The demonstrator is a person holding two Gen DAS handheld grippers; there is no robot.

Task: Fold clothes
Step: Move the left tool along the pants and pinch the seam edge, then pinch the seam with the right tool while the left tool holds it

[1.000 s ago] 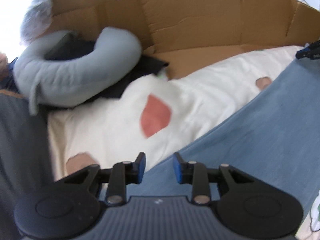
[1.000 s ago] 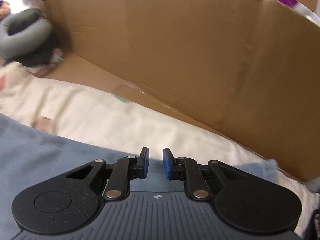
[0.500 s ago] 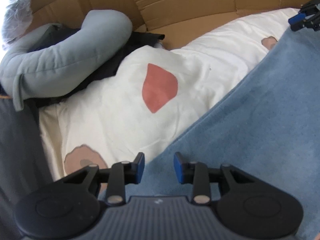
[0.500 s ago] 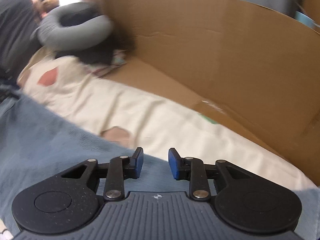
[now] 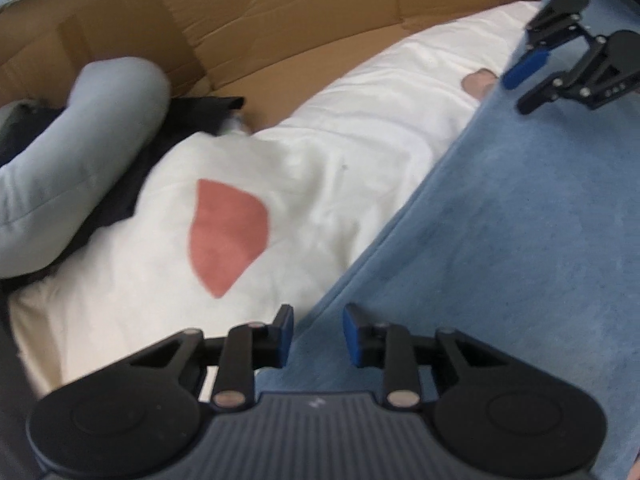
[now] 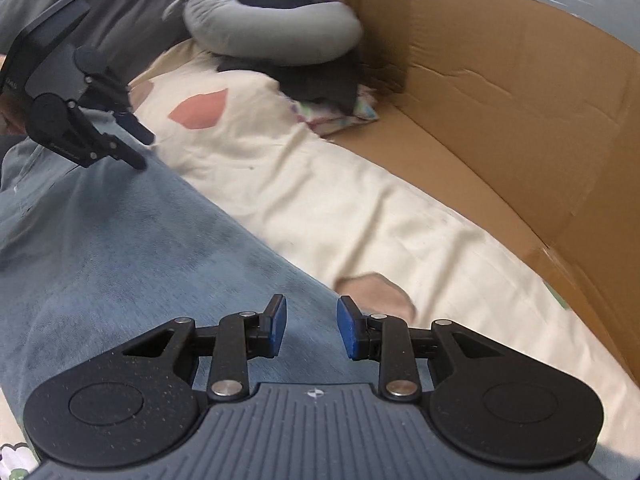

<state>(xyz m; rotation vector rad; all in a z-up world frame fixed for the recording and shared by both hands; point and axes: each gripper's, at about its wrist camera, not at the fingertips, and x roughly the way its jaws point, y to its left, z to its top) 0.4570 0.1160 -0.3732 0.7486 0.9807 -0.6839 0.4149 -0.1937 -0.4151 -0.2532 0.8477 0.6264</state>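
Both grippers have swung along the blue garment [image 5: 520,240] toward its far edge on the cream bedsheet [image 5: 320,184]. The left gripper [image 5: 316,334] has just been closing, the right gripper [image 6: 310,326] opening; both stand narrowly parted, nothing pinched. An edge grasp seems next. The cardboard box [image 6: 500,92] holds the bedding and a grey neck pillow [image 6: 272,36].
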